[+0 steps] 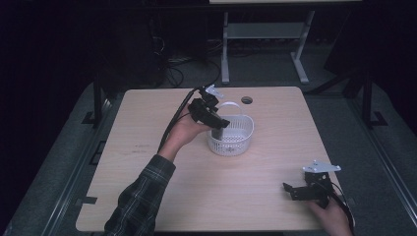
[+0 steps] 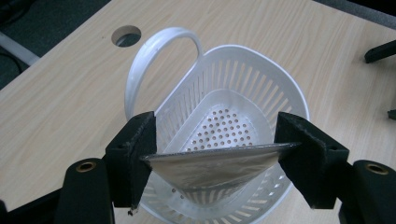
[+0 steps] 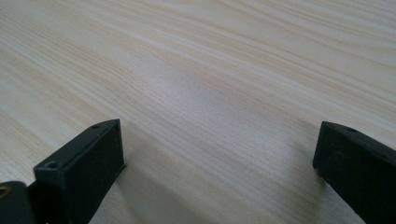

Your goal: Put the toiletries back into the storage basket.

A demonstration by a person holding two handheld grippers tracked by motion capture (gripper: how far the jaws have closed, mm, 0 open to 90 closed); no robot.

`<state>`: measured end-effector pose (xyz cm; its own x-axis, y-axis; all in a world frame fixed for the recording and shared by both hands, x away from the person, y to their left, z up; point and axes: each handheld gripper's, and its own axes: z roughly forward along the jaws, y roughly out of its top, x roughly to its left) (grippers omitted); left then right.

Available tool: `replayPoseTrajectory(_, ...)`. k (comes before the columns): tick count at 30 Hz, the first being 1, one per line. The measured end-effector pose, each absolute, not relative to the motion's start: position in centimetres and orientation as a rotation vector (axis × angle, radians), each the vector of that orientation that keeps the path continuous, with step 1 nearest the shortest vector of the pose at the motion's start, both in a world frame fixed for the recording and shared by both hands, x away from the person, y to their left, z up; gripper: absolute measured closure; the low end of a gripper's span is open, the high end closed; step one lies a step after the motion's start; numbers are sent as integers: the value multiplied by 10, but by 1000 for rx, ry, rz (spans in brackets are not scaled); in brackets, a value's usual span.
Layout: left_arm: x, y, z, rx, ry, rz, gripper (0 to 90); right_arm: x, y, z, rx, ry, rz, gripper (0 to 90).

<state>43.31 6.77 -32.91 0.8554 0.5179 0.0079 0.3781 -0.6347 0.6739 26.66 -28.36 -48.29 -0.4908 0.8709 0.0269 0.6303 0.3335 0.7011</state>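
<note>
Left gripper (image 2: pixel 219 154) is clamped on a silver foil pouch (image 2: pixel 215 165) that I hold over the white slotted basket (image 2: pixel 261 79); I read no lettering on it. Right gripper (image 3: pixel 219 154) rests spread apart on the wooden table (image 3: pixel 210 70).

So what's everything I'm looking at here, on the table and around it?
Basket: one, white plastic with slots and a handle, middle of the table toward the far side.
Pouch: one, silvery, held over the basket's mouth.
Table: one, pale wood, with a round hole near the far edge.
Desk frame: one, light grey legs, on the dark floor behind the table.
Left tool: one, black, over the basket, clamped on the pouch's two edges.
Right tool: one, black with a grey plate on top, near right corner of the table, jaws open, nothing between them.
Sleeve: one, dark plaid, on the person's left arm.
</note>
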Motion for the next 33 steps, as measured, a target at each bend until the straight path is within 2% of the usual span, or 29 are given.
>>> replayPoseTrajectory(26, 431, 67, -351, 2362, 653, 261, 296, 267, -284, -483, 1331, 2250, 942, 13)
replayPoseTrajectory(33, 426, 76, -348, 2341, 646, 250, 212, 267, -284, -483, 1332, 2250, 942, 13)
